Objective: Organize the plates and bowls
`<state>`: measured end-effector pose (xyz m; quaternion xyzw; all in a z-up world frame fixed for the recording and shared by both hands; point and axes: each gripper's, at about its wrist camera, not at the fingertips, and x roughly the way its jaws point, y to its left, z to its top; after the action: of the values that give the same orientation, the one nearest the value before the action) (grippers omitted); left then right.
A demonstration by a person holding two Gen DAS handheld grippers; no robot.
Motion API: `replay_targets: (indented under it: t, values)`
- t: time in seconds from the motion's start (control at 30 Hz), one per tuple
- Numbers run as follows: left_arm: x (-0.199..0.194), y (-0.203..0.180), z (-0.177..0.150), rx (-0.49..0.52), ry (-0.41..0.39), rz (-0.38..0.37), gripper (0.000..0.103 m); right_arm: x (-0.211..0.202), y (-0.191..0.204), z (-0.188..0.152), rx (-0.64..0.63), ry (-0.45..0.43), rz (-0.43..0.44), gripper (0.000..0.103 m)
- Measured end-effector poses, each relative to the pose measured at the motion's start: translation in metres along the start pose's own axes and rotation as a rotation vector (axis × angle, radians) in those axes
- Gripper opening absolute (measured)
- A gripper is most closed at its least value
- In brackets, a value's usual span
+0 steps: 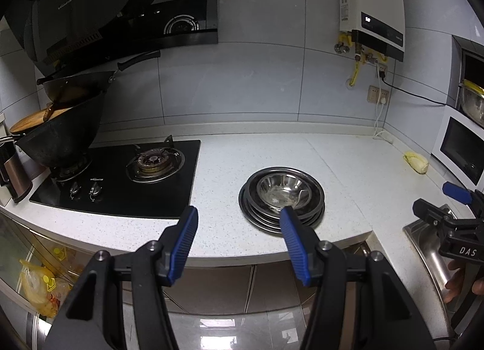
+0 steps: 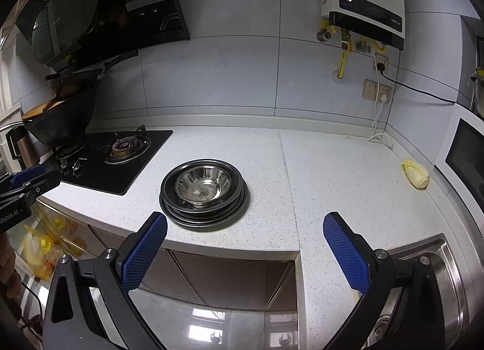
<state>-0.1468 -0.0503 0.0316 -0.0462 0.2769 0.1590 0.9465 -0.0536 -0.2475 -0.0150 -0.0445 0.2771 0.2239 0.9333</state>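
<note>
Both grippers, left gripper and right gripper, hold their fingers apart before the bowl nested in stacked plates on the tabletop.

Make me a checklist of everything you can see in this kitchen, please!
Surface: white speckled stone countertop, dry-looking.
Job's things: shiny steel bowl nested on stack of dark-rimmed steel plates.
Clutter: pale yellow cabbage piece near white microwave oven.
Grippers: left gripper and right gripper both have open jaws holding nothing.
Cables: black cord and white cord from wall sockets.
Surroundings: black gas hob, black wok, steel sink.
</note>
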Motion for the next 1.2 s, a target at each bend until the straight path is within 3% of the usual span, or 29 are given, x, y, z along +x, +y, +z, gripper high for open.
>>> replay_targets:
  t: [1.2]
  values:
    - [-0.0016, -0.0062, -0.0076, 0.007, 0.022, 0.003, 0.055, 0.0002, -0.0041, -0.0056, -0.009, 0.012, 0.019, 0.101]
